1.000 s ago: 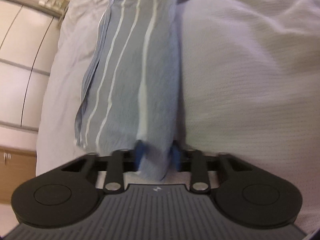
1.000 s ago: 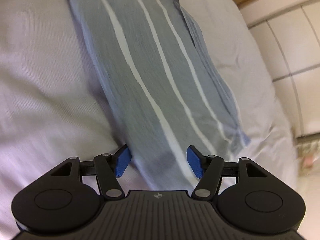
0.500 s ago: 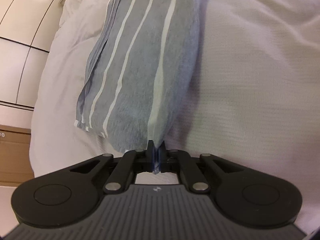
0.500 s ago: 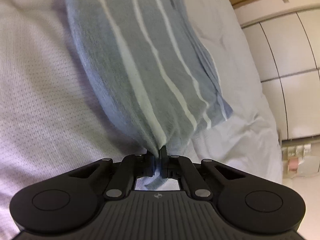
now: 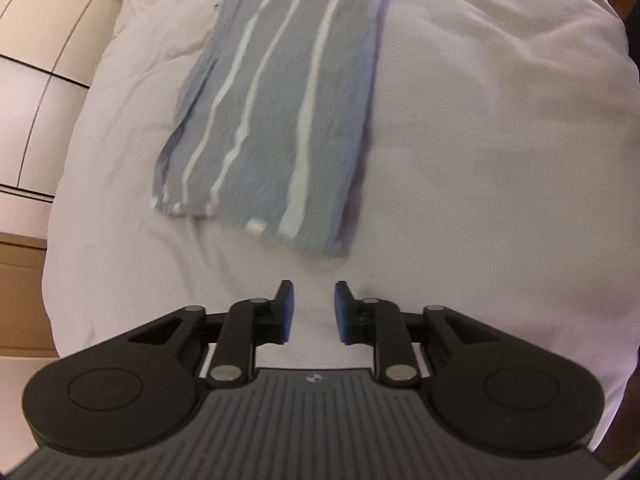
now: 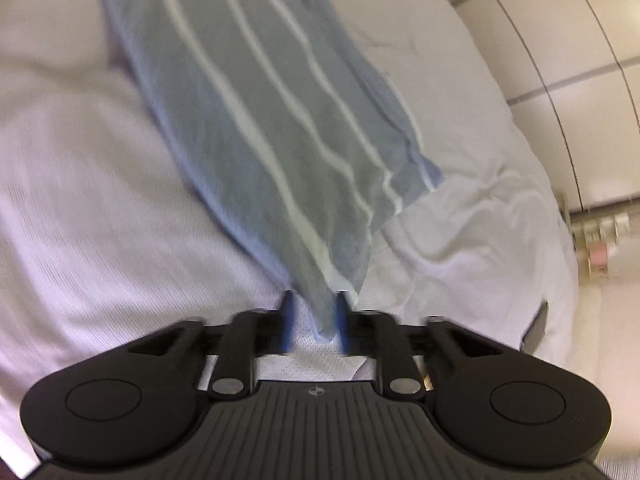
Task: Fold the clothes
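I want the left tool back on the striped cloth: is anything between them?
Nothing visible. The left tool is open over bare white bedding, and the striped cloth lies just ahead of its tips.

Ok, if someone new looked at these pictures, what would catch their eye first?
The blue-grey striped cloth, folded into a long strip on the white bedding. Then the left gripper, open and clear of the cloth's near end, and the right gripper, open with a corner between its fingers.

It was a home bedroom: a bed covered in white bedding filled the view, with pale panelled wardrobe doors standing alongside it.
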Demonstrator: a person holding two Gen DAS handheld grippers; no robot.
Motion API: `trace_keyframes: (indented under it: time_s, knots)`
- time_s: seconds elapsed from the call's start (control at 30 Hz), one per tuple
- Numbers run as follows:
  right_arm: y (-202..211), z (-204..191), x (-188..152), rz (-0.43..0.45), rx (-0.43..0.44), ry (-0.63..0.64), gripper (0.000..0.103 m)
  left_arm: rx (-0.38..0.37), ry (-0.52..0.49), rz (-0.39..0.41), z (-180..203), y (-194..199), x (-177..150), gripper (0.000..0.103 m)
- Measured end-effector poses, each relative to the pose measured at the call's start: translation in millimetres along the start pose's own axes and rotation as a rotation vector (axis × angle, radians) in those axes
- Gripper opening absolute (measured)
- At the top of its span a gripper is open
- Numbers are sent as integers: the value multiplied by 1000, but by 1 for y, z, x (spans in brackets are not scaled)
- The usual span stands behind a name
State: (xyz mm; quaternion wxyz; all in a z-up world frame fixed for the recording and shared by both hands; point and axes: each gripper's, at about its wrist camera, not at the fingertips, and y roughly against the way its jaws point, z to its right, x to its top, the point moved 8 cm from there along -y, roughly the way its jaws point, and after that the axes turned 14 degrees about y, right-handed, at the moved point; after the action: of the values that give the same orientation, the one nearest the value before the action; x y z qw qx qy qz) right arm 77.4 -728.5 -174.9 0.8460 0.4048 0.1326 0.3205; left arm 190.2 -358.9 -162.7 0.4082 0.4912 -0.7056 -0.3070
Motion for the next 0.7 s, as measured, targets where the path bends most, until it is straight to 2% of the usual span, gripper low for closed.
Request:
trace_keyframes:
  time_s: [0.07, 0.13, 0.2, 0.33, 0.53, 0.63, 0.7]
  knots:
    - [19, -2, 16, -13, 6, -70, 29, 6, 1, 42, -17, -2, -6, 27]
    - [37, -7, 34, -23, 22, -152, 31, 12, -24, 106, -35, -10, -8, 38]
    - [57, -19, 60, -26, 45, -233, 33, 14, -73, 179, -52, -24, -6, 41]
    - [92, -50, 127, -18, 116, -404, 37, 15, -252, 333, -82, -63, 6, 44]
    - [118, -84, 227, 48, 197, -485, 47, 77, -594, 565, -112, -130, 24, 65]
    - [120, -92, 263, 68, 232, -540, 52, 78, -750, 660, -118, -159, 29, 69]
    - [120, -100, 286, 82, 237, -527, 52, 75, -792, 695, -119, -168, 35, 69]
